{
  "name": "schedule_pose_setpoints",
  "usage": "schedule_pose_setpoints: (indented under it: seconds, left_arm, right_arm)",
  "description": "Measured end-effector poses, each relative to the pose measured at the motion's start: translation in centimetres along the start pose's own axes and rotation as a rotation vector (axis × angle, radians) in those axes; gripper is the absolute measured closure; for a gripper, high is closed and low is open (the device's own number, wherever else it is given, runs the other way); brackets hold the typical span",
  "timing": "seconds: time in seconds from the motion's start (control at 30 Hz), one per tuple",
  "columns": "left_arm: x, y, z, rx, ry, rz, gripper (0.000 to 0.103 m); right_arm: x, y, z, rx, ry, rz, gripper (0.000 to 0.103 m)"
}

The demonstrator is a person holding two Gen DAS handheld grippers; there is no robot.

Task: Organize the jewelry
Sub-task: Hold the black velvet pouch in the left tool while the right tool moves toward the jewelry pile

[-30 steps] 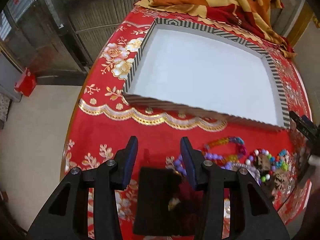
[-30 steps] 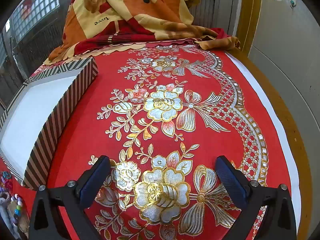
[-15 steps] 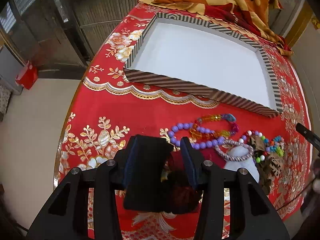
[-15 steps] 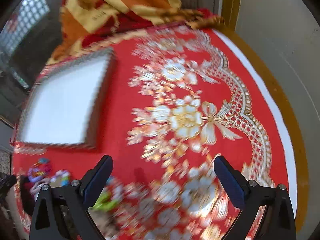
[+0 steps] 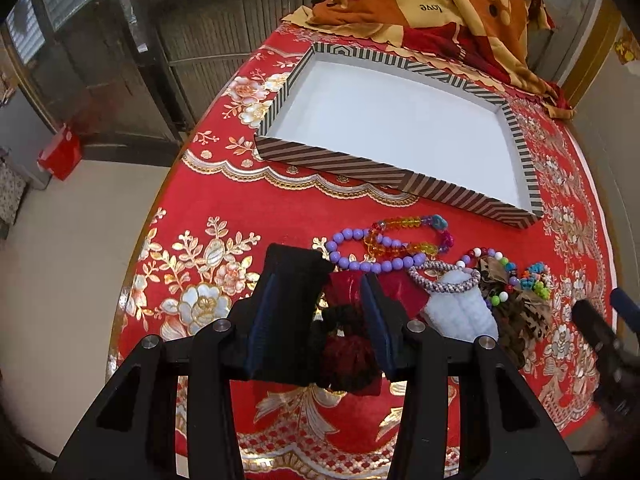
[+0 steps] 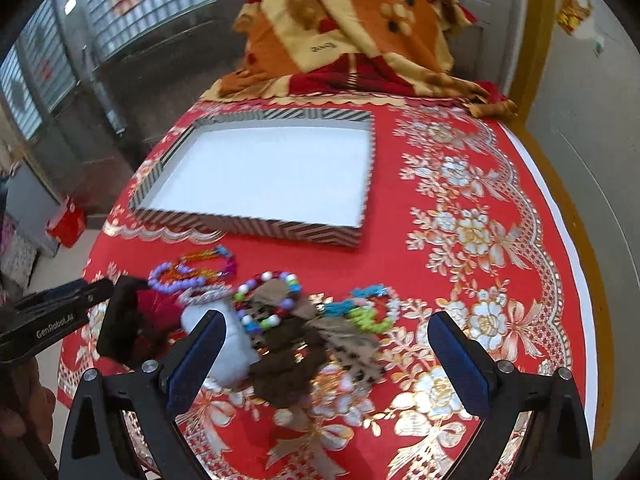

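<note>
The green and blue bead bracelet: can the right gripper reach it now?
Probably yes. The right gripper is open wide above the pile, and the bead bracelet lies uncovered at its edge. Only the leopard-print fabric lies beside it; the left gripper, shut on a black item, is aside.

Even daylight enters from windows (image 6: pixel 132 12) at the upper left; shadows are soft. Fisheye bending and dark corners frame both views. The right wrist view looks motion-blurred, perhaps slightly overexposed.
</note>
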State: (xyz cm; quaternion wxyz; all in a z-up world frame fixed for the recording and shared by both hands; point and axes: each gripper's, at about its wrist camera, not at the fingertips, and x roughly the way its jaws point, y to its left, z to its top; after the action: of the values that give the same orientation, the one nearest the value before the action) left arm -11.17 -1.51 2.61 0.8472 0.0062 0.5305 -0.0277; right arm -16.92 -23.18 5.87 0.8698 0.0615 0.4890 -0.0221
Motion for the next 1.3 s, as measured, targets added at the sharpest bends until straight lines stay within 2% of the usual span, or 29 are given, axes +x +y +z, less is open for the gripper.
schedule_pose_setpoints:
  seconds: [0.43,1.3]
  left_arm:
    - [-1.2,0.9,-1.1,-0.041,-0.005,-0.018,0.060]
    - [-1.0,0.5,-1.5,-0.023,0.004,-0.006,0.060]
  right_arm:
    - [-0.3,2.6,0.3,-0.045,-0.005,0.020,0.002]
    - [-0.1,2.8,0.1,-0.049,0.008,0.041,0.002]
